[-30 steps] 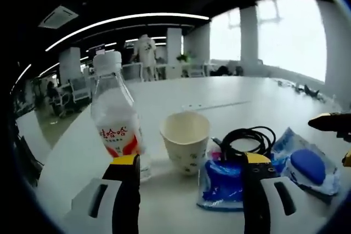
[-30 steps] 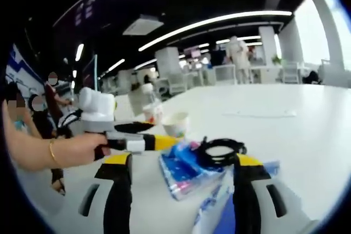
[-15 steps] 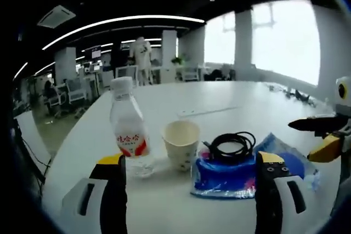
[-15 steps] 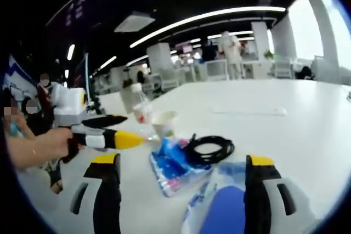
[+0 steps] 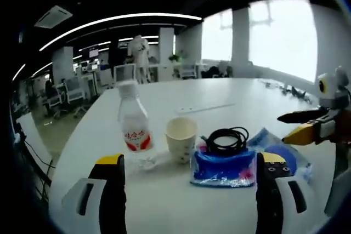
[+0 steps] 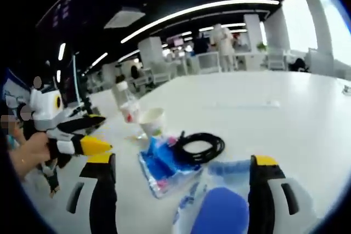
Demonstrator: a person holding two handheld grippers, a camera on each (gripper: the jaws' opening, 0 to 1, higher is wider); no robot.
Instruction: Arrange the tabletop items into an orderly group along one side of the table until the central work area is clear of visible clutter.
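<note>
On my white table the water bottle, paper cup, blue packet under a coiled black cable and a second blue-lidded packet cluster together, bare tabletop beyond, with my left gripper and right gripper spread wide, holding nothing.

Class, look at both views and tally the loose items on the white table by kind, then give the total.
Plastic bottle: 1
Paper cup: 1
Coiled black cable: 1
Blue packets: 2, the tissue pack under the cable and the clear pouch with a blue item
Total: 5
</note>
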